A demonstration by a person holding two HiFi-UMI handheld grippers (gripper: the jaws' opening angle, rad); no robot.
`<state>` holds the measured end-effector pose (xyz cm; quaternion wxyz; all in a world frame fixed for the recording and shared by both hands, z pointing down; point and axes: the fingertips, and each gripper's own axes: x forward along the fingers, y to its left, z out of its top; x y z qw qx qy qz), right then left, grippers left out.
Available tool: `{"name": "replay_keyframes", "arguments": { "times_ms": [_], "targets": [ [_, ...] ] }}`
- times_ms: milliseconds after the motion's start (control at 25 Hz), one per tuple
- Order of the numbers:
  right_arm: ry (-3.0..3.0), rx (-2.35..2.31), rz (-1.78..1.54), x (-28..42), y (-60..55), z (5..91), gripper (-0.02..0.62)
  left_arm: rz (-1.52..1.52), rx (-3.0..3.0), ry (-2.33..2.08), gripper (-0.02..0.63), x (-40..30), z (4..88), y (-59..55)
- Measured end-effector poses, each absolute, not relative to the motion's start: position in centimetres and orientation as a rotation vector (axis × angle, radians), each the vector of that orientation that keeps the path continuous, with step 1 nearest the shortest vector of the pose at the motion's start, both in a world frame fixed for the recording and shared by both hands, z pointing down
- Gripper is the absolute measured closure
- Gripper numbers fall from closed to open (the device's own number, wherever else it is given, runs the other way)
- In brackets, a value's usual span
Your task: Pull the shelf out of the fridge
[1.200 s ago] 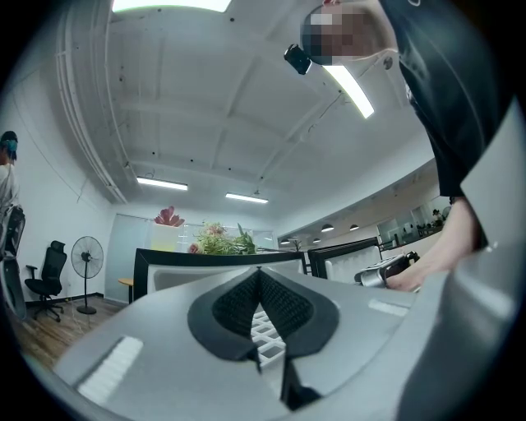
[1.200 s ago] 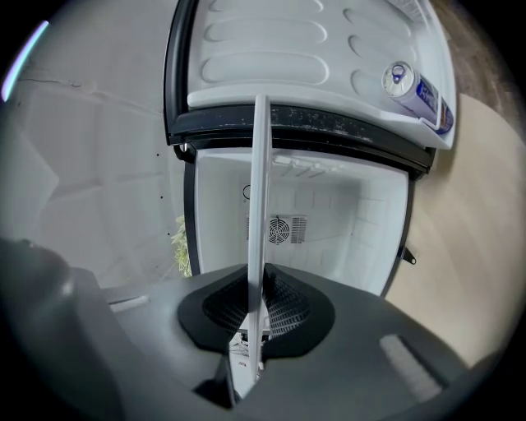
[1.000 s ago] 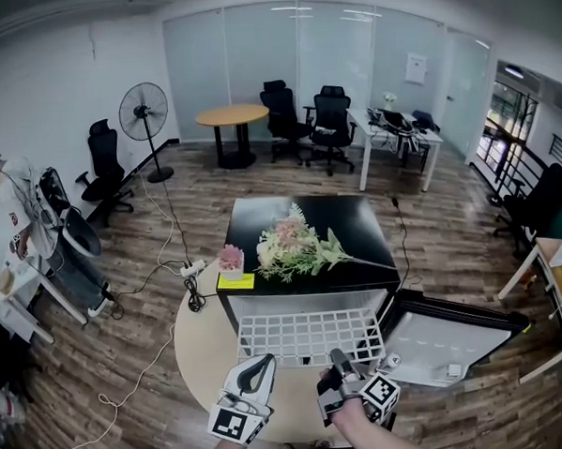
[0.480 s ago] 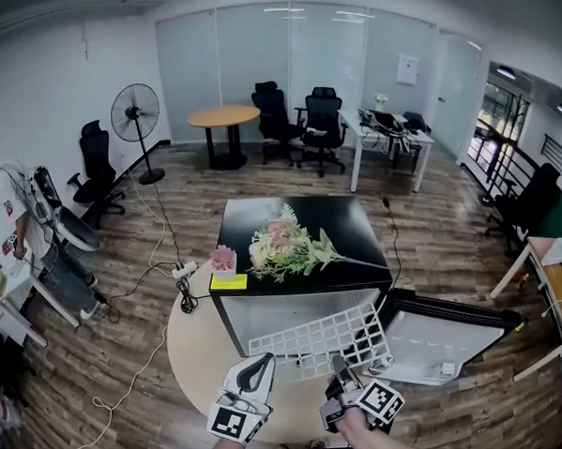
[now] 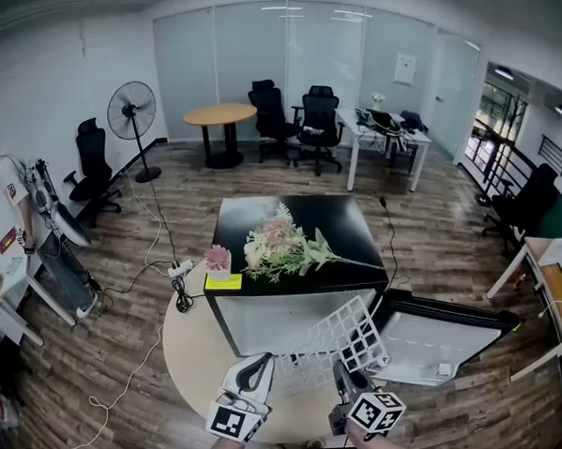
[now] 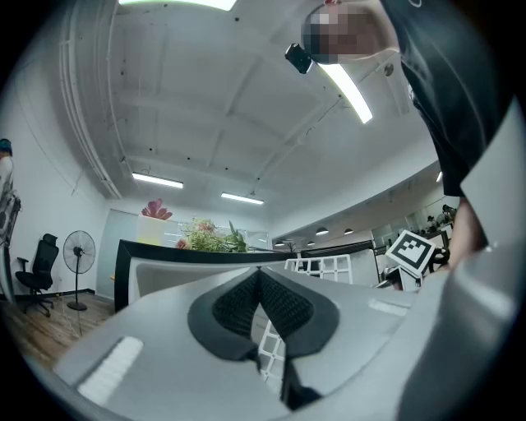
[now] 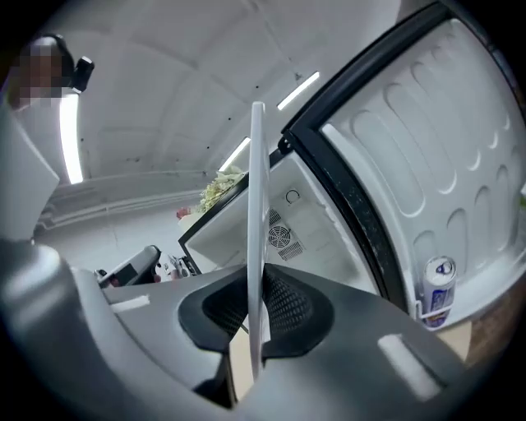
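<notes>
The black fridge [image 5: 290, 223] stands on a round table with its door [image 5: 447, 337] swung open to the right. The white wire shelf [image 5: 332, 338] is out of the fridge and hangs tilted in front of it, its right side raised. My right gripper [image 5: 342, 373] is shut on the shelf's near edge. In the right gripper view the shelf [image 7: 256, 214] runs edge-on between the pads, with the fridge interior [image 7: 300, 226] behind. My left gripper [image 5: 258, 365] is shut and empty, just left of the shelf. From the left gripper [image 6: 260, 278] the shelf [image 6: 325, 265] shows to the right.
A bunch of flowers [image 5: 284, 247], a pink pot [image 5: 218, 260] and a yellow pad [image 5: 223, 282] lie on the fridge top. A can [image 7: 438, 288] sits in the door rack. Cables [image 5: 176, 281] trail on the floor at left, near a person [image 5: 22, 218]. A fan [image 5: 131, 109] and office chairs stand behind.
The shelf has slid fully out of the fridge and tipped from flat to tilted, right side up. My right gripper drew back toward me with it. The left gripper stayed put.
</notes>
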<state>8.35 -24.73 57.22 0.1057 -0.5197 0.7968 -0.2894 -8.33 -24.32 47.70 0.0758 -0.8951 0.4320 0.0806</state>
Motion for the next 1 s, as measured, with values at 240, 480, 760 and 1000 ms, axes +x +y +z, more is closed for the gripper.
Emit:
{"name": "replay_keyframes", "arguments": {
  "times_ms": [240,480,760,1000],
  "targets": [
    [2.484,-1.619,-0.641,9.3,-24.2,56.7,0.563,0.211,-2.677,1.320,0.606,-8.4,47.6,-24.6],
    [2.578,-1.677,-0.440,10.3,-23.9,55.8,0.563,0.206,-2.677,1.308,0.606,-7.9,48.2,-25.1],
    [2.641,-1.707,-0.178,10.9,-23.5,54.2,0.563,0.161,-2.683,1.336,0.606,-8.0,48.7,-25.6],
    [2.658,-1.731,0.002,11.4,-23.0,52.8,0.563,0.149,-2.673,1.337,0.606,-8.0,48.4,-25.8]
  ]
}}
